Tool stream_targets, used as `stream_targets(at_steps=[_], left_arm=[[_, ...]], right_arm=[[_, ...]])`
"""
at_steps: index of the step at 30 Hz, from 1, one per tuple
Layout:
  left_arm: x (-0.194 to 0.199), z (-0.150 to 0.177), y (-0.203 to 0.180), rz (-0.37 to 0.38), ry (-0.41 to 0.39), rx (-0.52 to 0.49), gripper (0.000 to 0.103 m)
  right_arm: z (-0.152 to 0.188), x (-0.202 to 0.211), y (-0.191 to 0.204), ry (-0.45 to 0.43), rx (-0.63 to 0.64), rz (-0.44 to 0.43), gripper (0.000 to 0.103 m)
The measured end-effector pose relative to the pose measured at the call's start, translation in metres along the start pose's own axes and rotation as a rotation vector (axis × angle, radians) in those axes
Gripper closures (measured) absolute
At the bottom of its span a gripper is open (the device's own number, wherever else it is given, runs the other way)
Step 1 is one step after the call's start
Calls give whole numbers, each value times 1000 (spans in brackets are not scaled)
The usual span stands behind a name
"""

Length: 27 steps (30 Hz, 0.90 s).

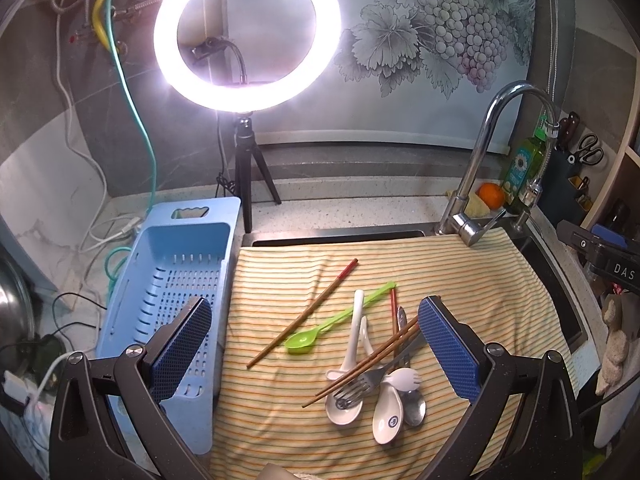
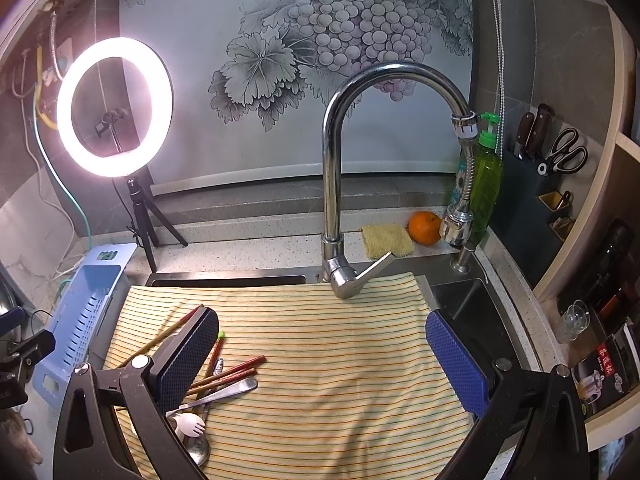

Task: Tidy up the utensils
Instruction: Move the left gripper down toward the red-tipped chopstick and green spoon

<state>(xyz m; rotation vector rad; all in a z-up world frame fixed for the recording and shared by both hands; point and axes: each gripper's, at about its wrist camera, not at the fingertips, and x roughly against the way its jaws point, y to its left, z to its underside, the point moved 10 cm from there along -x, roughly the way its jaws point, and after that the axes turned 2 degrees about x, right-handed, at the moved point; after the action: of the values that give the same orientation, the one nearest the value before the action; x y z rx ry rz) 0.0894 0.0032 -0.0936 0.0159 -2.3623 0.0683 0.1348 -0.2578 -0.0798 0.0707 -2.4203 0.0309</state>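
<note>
A pile of utensils lies on the striped cloth (image 1: pixel 460 264): two white ceramic spoons (image 1: pixel 386 412), a metal fork (image 1: pixel 356 386), a white spork (image 1: pixel 404 378), brown chopsticks (image 1: pixel 366 362) and a green plastic spoon (image 1: pixel 320 328). One chopstick (image 1: pixel 304 312) lies apart to the left. The empty blue slotted basket (image 1: pixel 168 300) stands left of the cloth. My left gripper (image 1: pixel 314 346) is open above the pile, holding nothing. My right gripper (image 2: pixel 322 360) is open over the cloth (image 2: pixel 340 380); the utensils (image 2: pixel 224 380) lie by its left finger.
A chrome faucet (image 2: pixel 332 184) rises behind the cloth over the sink (image 2: pixel 476 312). A ring light on a tripod (image 1: pixel 246 36) stands at the back left. An orange (image 2: pixel 425 227), a sponge, a green bottle (image 2: pixel 486 184) and a knife holder sit at the back right. Cables trail left.
</note>
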Motion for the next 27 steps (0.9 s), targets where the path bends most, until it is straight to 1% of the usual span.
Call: stream_targets(at_steps=[6,11,16,19,24,27], left_arm=[[-10,15,24,-8,42,35,1],[-14,32,45,-26,86,48,1],[-17,46,59,-19,120,84,1],[-18,49,62,-27,129,71,1],[-21,49,63,-12,135,51,1],[-26,49,64,-10,143,24,5]], right_arm=[[10,-13,3,30,0,-18,1],[19,-23,9,70,-32,-77,1],[25,-31,19,104,-61,-137,1],[30,-38,27,135,-81,-178,1],[38,-50,38,185,-124,-236,1],[44,-57,44,224,-167,-278,2]])
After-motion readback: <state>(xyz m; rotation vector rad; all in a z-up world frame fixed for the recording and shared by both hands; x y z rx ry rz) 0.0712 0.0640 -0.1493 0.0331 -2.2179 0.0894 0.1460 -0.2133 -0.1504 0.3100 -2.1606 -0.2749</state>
